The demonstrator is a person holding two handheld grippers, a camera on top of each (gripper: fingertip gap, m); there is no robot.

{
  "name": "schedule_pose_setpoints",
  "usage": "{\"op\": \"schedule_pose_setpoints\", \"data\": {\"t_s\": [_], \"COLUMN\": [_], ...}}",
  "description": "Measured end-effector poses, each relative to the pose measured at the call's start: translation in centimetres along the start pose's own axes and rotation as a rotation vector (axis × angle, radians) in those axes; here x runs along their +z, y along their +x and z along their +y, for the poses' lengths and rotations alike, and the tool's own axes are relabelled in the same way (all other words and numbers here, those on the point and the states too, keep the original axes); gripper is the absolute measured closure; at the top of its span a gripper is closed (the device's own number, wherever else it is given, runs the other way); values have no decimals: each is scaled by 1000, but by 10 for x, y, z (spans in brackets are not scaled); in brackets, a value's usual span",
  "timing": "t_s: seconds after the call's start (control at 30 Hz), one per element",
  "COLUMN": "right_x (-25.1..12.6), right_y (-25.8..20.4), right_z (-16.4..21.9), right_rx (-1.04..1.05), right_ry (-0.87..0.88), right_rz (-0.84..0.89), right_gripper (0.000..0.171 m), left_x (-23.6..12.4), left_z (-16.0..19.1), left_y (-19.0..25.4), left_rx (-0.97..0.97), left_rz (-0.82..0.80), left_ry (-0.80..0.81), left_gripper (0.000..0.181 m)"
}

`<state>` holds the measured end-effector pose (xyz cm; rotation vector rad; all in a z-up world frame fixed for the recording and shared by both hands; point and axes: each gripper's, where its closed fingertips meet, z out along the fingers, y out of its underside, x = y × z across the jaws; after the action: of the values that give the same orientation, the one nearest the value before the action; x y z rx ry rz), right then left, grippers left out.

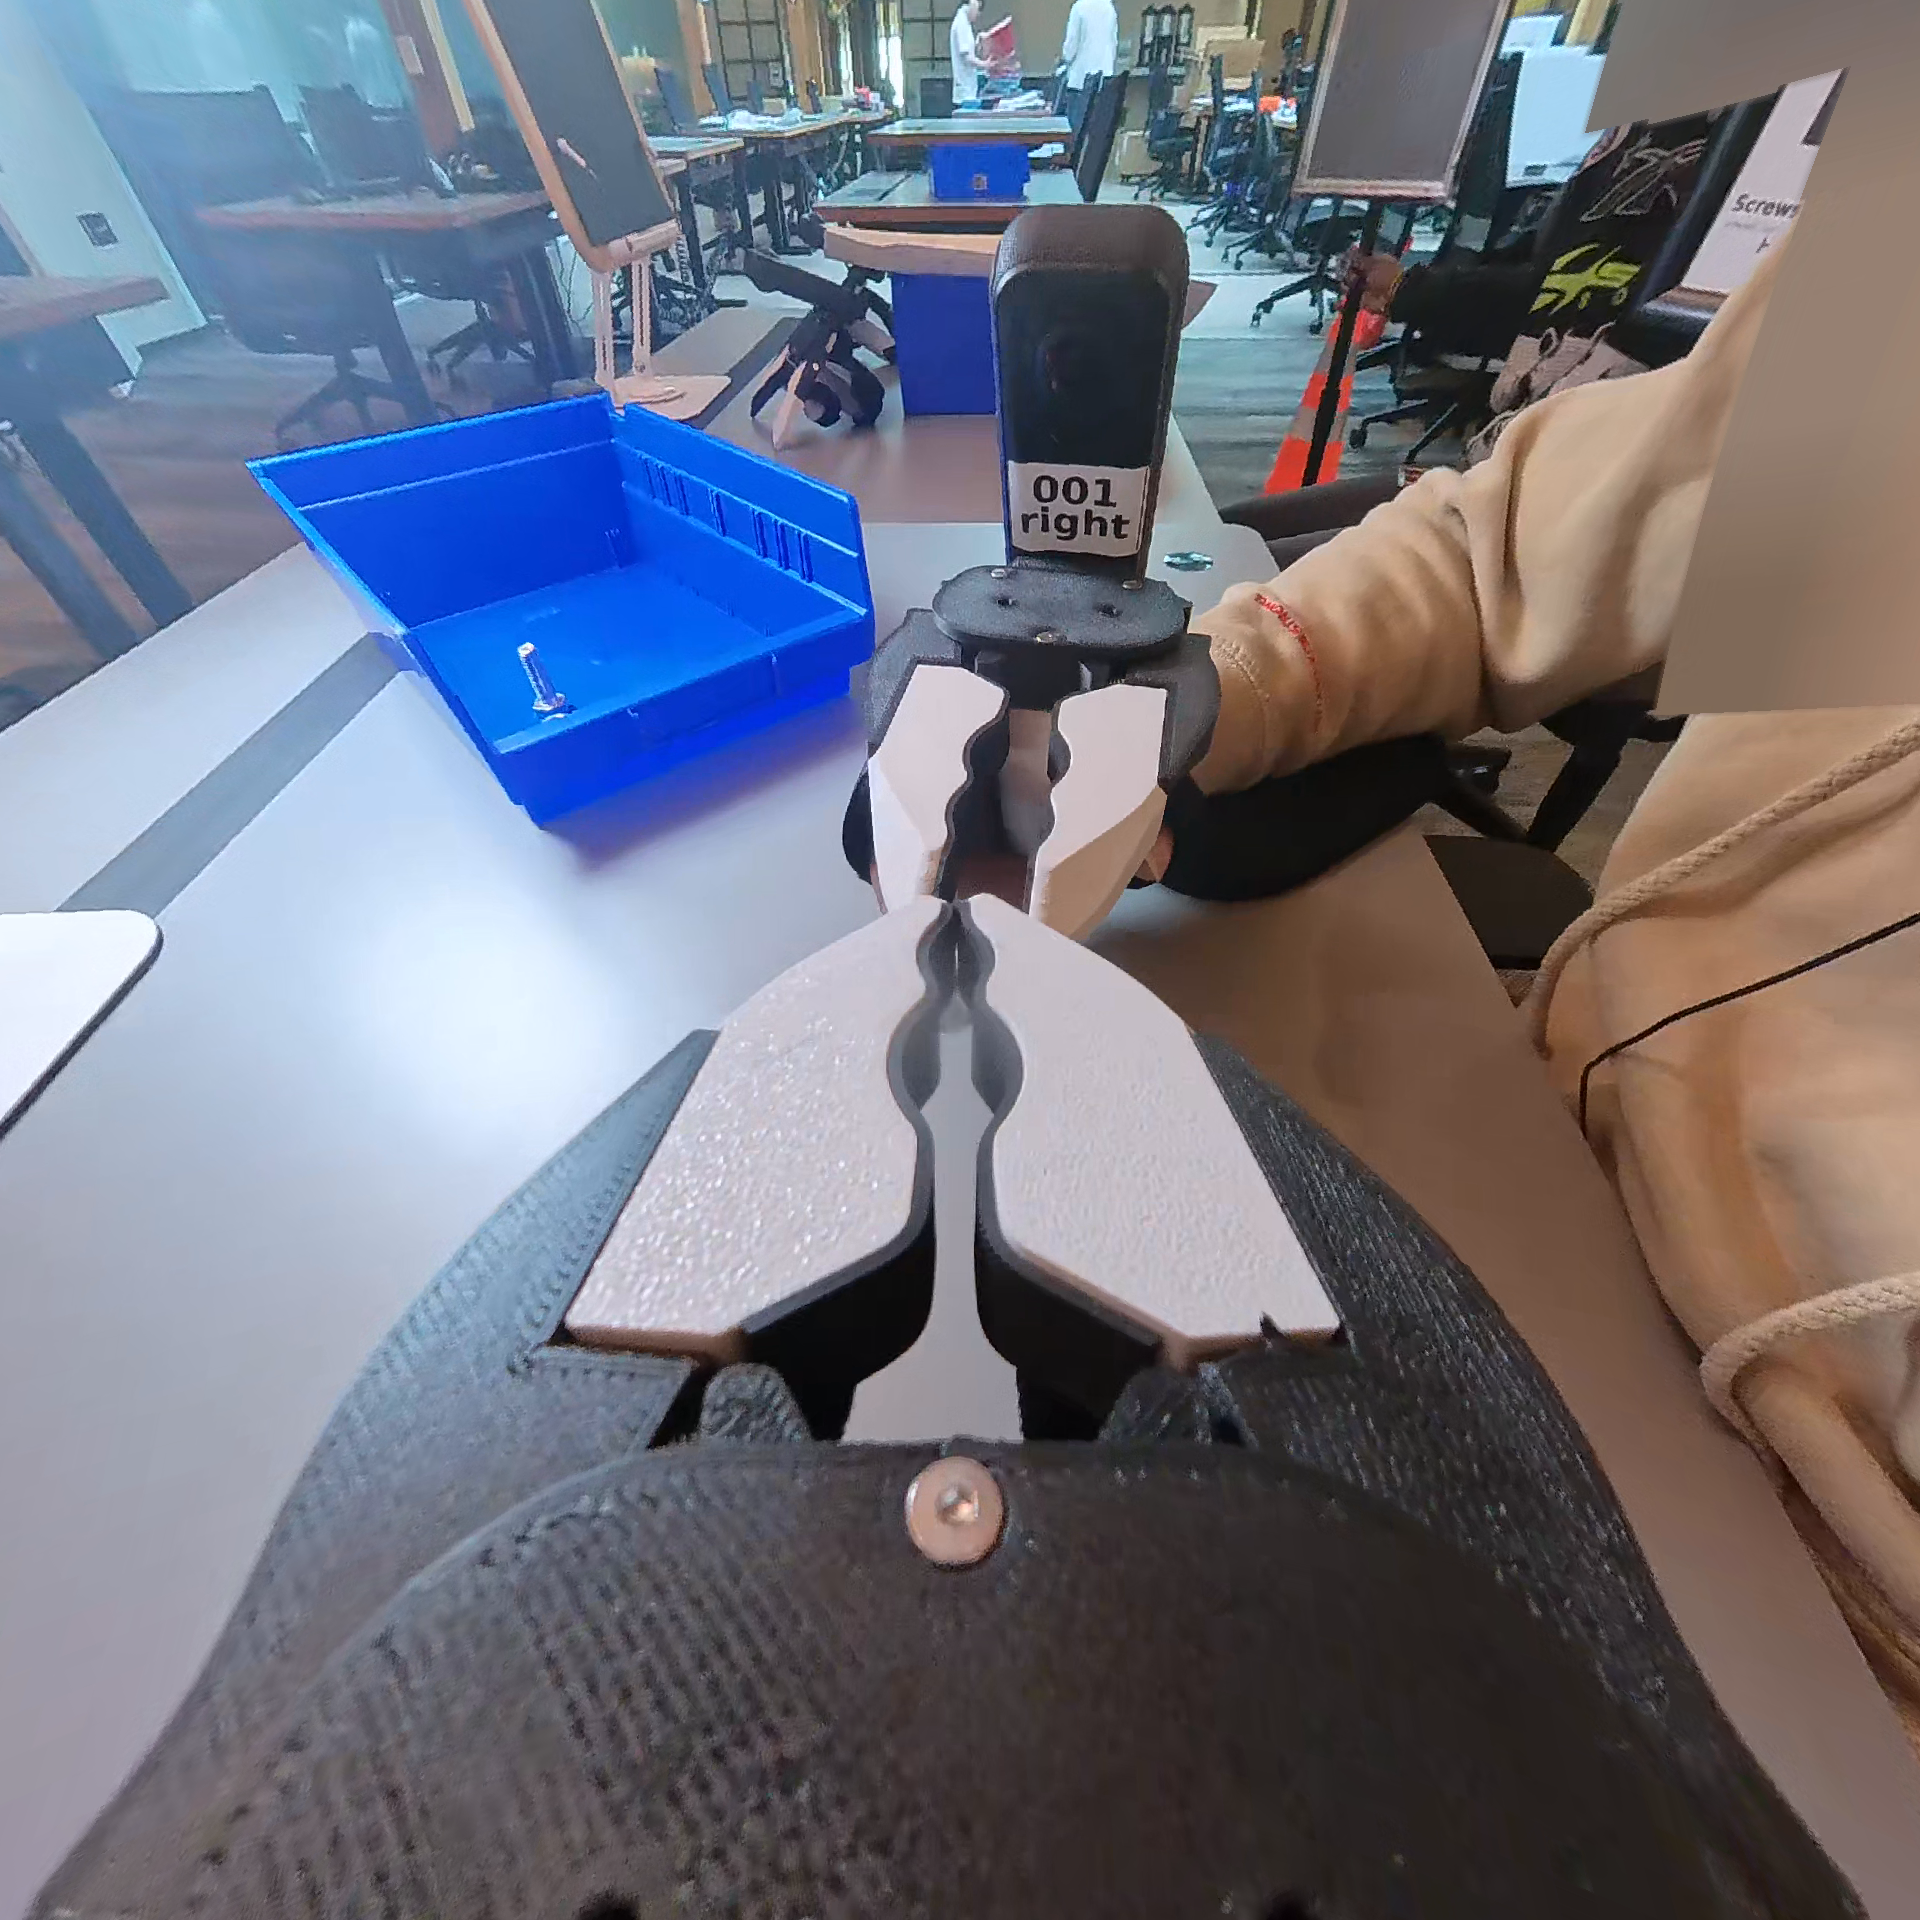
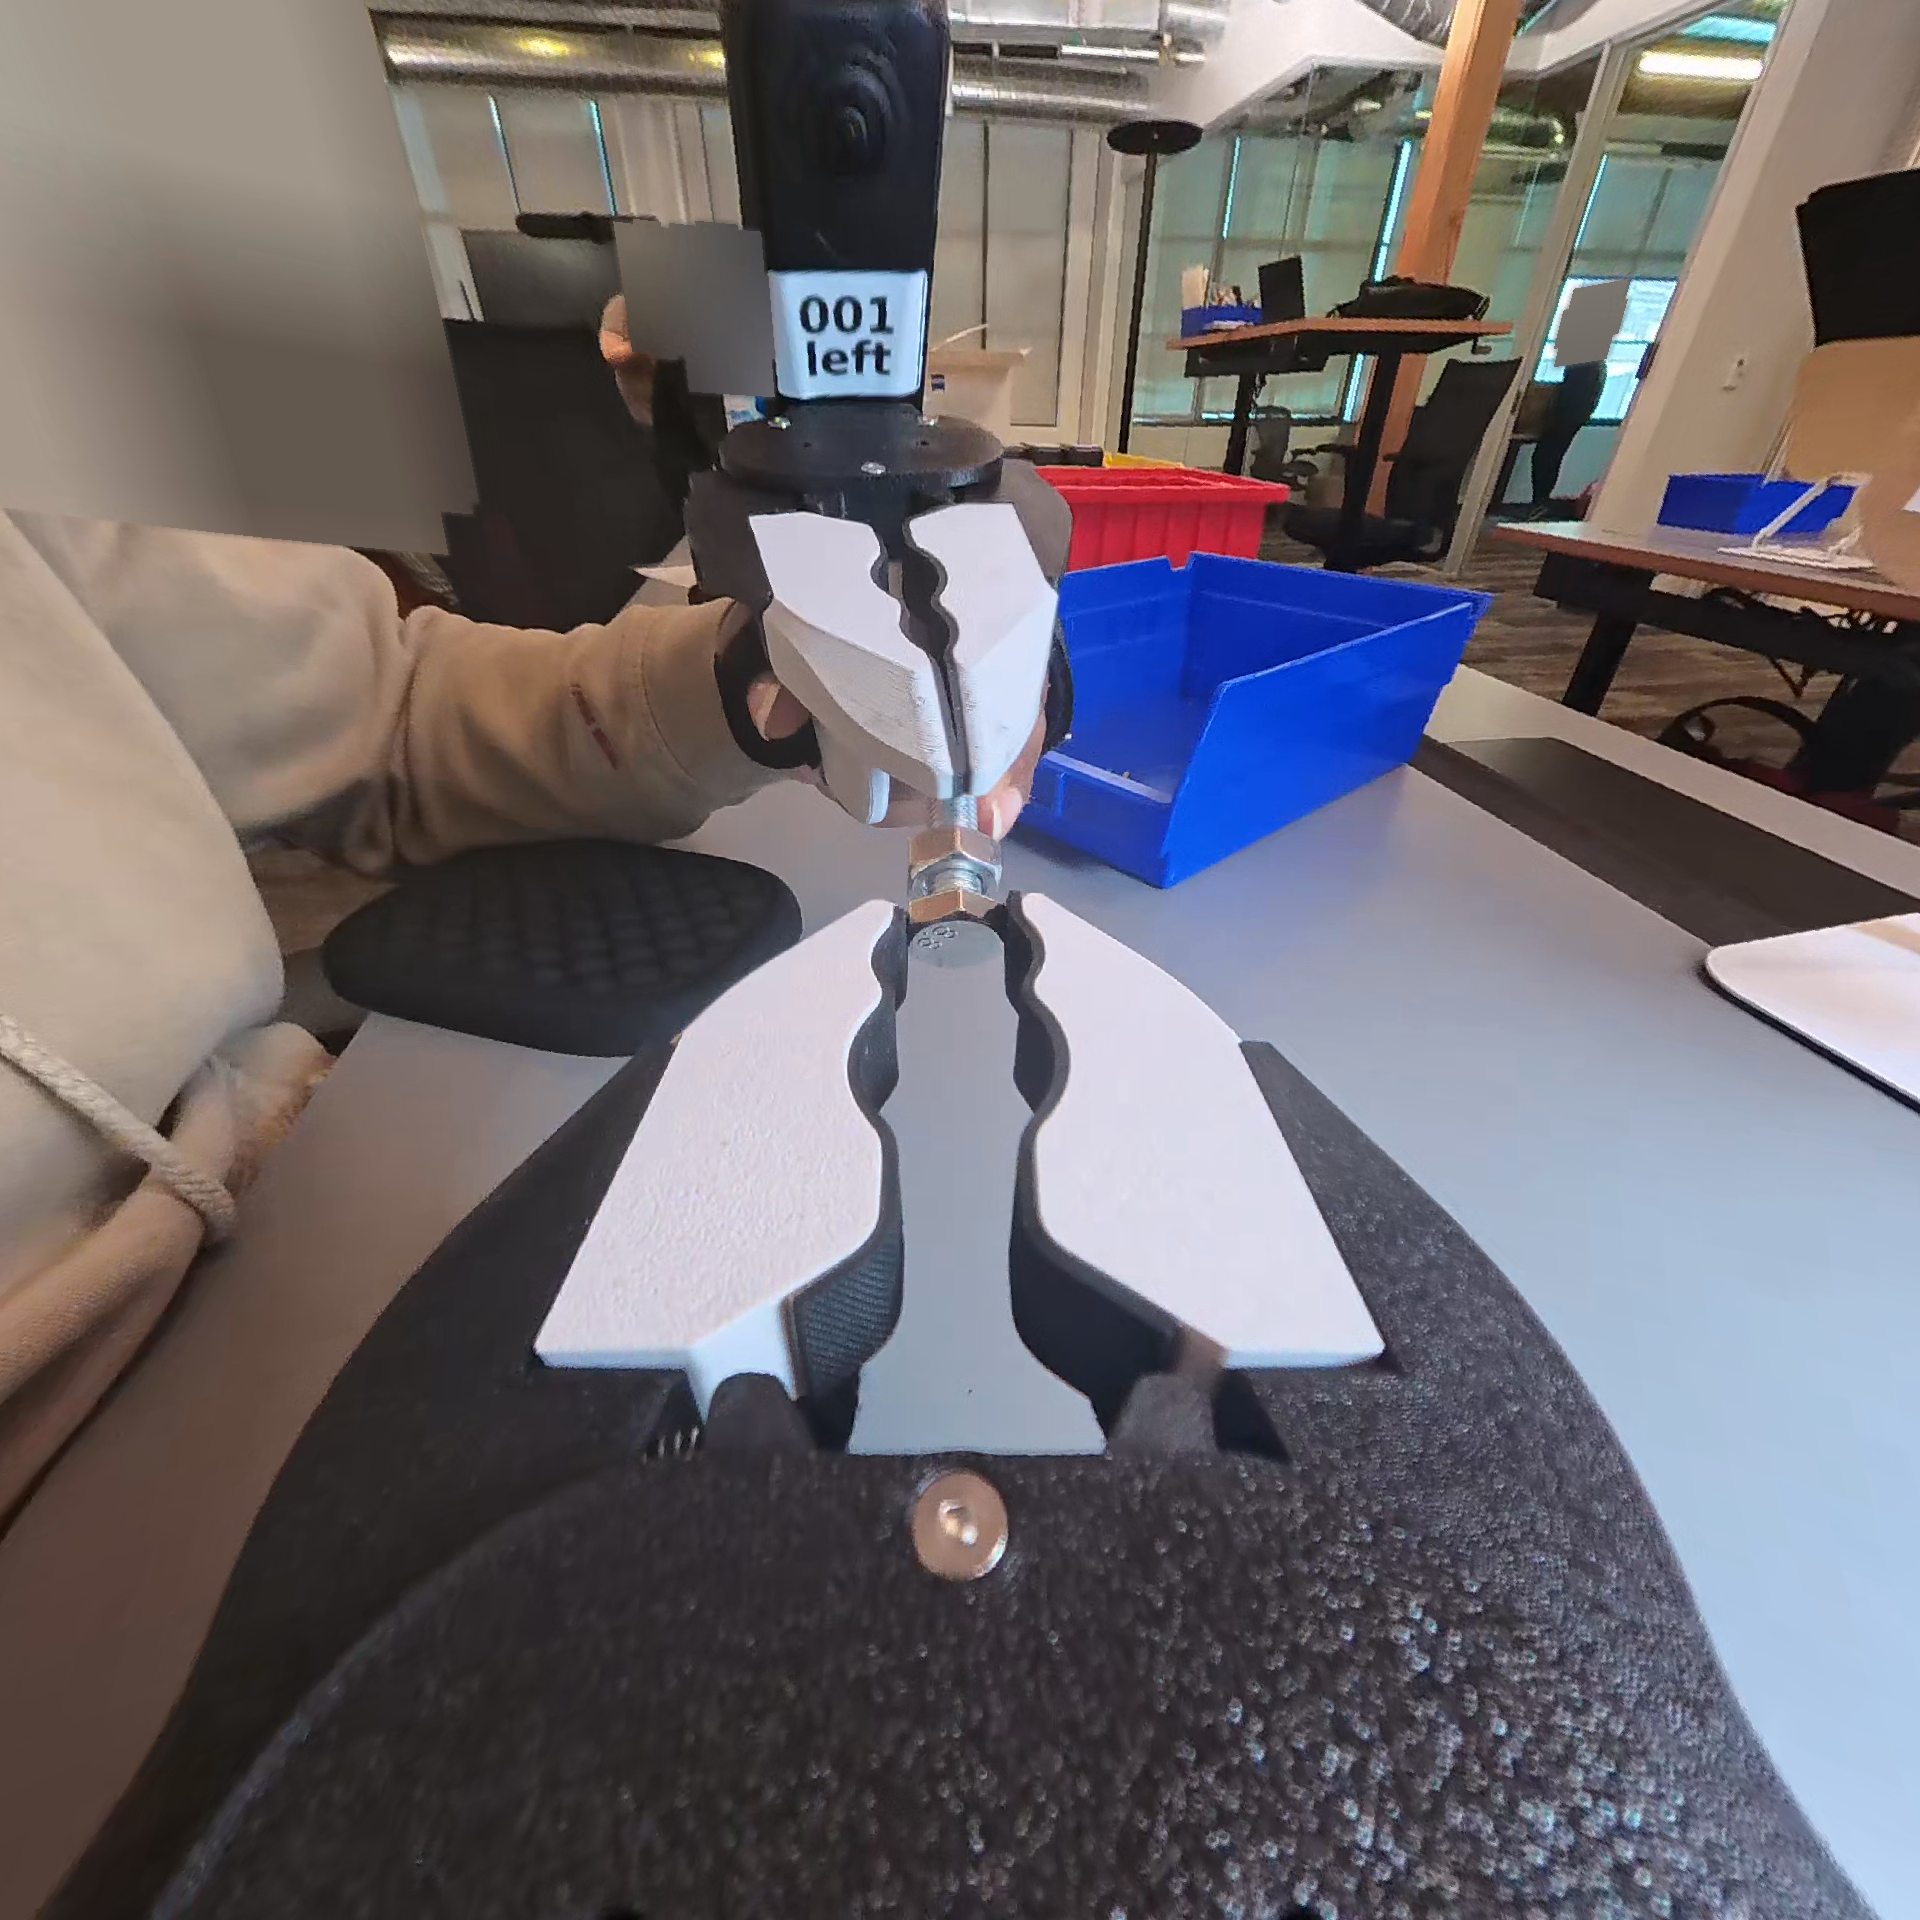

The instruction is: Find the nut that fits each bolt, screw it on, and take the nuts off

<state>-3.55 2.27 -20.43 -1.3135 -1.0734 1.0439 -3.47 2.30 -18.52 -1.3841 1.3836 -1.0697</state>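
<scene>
A short silver steel bolt (image 2: 951, 868) carrying hexagonal nuts (image 2: 952, 854) is held in mid-air between the two grippers, above the grey table (image 2: 1455, 1039). Its threaded tip is pinched by the left gripper (image 2: 951, 795); its head is clamped by the right gripper (image 2: 951, 930). Being rigid, small and probably slippery, the nuts are best gripped across their flats; a blue plastic bin (image 2: 1299, 727) stands near.

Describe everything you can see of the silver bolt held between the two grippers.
The silver threaded steel bolt is held in the air above the grey table, spanning the two grippers. Its round flat head, stamped with marks, sits between the fingertips of the right gripper. Its threaded end is pinched in the closed left gripper. Two hex nuts sit stacked on the shank near the head, with brass-coloured bands beside them. In the left wrist view the bolt is hidden.
</scene>
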Motion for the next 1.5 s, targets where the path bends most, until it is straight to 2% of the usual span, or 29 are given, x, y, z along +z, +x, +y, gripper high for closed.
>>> {"op": "schedule_pose_setpoints", "data": {"t_s": [0.1, 0.17, 0.27, 0.33, 0.4, 0.47, 1.0, 1.17, 1.23, 1.37, 1.5], "right_x": [2, 1, -2, -4, -6, -6, 1, 7, 10, 13, 11], "right_y": [-3, -1, 3, 4, 3, 3, -3, -7, -9, -10, -2], "right_z": [1, 2, -4, -9, -14, -14, -1, 18, 25, 34, 40], "right_rx": [1, 1, 33, 54, 73, 77, 60, 34, 19, 3, -10], "right_ry": [-7, -9, 24, 57, 83, 87, 21, -86, -128, -173, -211], "right_rz": [-6, 1, 5, 2, -10, -14, -36, -46, -49, -42, -6], "right_gripper": [153, 153, 153, 153, 153, 153, 153, 152, 149, 158, 158], "left_x": [3, -2, -9, -8, -4, -3, 4, 11, 13, 15, 9], "left_z": [4, 0, -4, 1, 2, -2, -5, 6, 8, 13, 14], "left_y": [1, -3, -4, -3, -1, -1, 4, 7, 7, 9, 0], "left_rx": [32, 36, -16, -34, -59, -59, -30, 5, 11, 44, 34], "left_rz": [-14, -26, 22, 51, 79, 66, 36, 23, 17, 9, -12], "left_ry": [-32, 4, 55, 62, 76, 106, 85, -17, -29, -65, -71], "left_gripper": [181, 181, 153, 149, 152, 171, 174, 175, 181, 181, 181]}}
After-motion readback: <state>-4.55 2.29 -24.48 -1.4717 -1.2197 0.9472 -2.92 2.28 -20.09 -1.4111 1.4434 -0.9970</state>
